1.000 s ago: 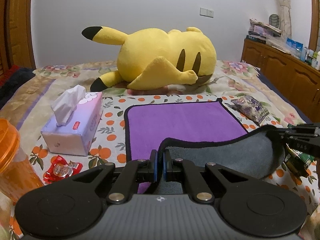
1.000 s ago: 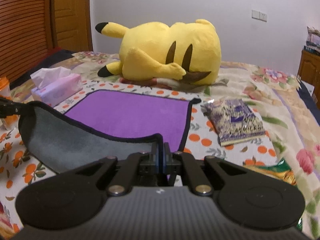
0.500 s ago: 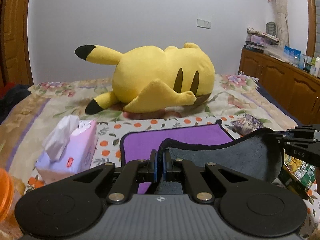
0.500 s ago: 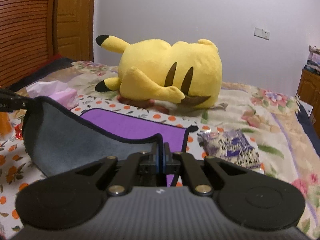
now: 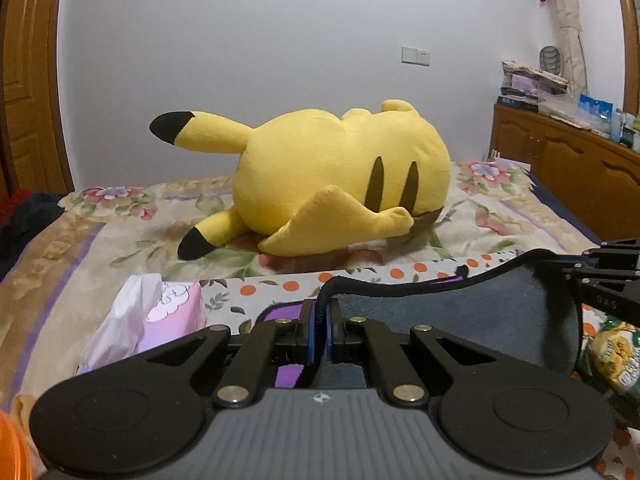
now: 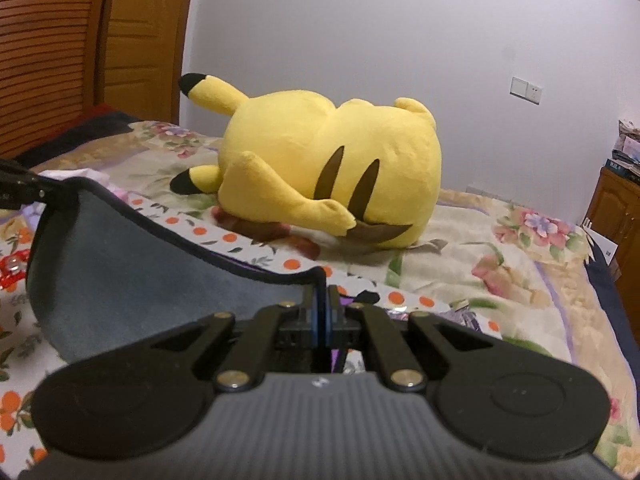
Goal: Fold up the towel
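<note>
The left tool [image 5: 319, 330] was clamped on the black-bound edge of the towel [image 5: 460, 312], its blue-padded fingers pressed together with only the cloth between them. The right tool [image 6: 322, 320] pinched the same edge at another corner in the same way, jaws fully closed on the fabric. Between the two, the towel hung lifted above the bed [image 5: 100, 236] — its grey underside faced both cameras and sagged in a shallow curve from one tool to the other. A sliver of its purple face showed just below the left tool's fingers, and the far part of the cloth lay down on the sheet with orange dots.

Beyond the towel a big yellow plush toy [image 5: 340, 188] lay on its side on the flowered bedspread, well apart from the tools. A pink tissue box [image 5: 160, 320] stood on the bed to the left of the left tool, near the towel's edge. At the right of the left view, a green snack packet [image 5: 612, 356] lay just below the right tool — whether they touched could not be told.
</note>
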`<state>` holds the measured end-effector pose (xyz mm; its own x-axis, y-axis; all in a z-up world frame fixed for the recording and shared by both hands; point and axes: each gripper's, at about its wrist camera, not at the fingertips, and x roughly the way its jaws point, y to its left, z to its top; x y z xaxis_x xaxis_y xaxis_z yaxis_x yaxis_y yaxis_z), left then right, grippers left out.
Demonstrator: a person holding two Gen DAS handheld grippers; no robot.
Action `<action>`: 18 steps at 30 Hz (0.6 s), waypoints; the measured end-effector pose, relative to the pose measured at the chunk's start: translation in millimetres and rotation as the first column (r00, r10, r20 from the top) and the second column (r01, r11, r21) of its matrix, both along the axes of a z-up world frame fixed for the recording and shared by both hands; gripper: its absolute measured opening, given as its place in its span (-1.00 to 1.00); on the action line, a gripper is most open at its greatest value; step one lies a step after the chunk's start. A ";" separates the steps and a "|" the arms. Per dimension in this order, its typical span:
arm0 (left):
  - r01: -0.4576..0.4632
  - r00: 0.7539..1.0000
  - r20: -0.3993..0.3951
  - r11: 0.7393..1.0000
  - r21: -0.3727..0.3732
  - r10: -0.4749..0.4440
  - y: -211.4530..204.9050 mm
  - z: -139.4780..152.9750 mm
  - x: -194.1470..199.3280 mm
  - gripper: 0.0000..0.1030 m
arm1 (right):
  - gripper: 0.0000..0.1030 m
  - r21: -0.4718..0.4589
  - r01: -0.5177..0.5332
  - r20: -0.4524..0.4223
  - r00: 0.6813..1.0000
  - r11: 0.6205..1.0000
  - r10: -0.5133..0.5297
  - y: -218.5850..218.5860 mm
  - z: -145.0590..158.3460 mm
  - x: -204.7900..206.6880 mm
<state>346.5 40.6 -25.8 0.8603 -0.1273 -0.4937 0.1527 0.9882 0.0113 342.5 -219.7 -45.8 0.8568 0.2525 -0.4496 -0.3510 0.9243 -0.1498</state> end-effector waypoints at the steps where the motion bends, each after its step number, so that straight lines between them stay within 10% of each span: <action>1: -0.003 1.000 0.002 1.000 0.008 0.003 -0.3 -0.3 3.3 -0.88 | -0.92 -0.001 0.002 0.003 1.000 1.000 -0.002 0.1 0.1 2.7; 18: -0.077 0.996 0.044 0.996 0.042 0.075 -6.4 -8.5 50.7 -0.88 | -0.92 -0.052 0.047 0.038 0.998 0.998 -0.045 18.5 -9.3 56.5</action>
<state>397.2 34.2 -34.3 0.8867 -0.0398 -0.4607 0.0758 0.9953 0.0599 399.0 -201.2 -55.1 0.8832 0.1892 -0.4291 -0.3017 0.9298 -0.2110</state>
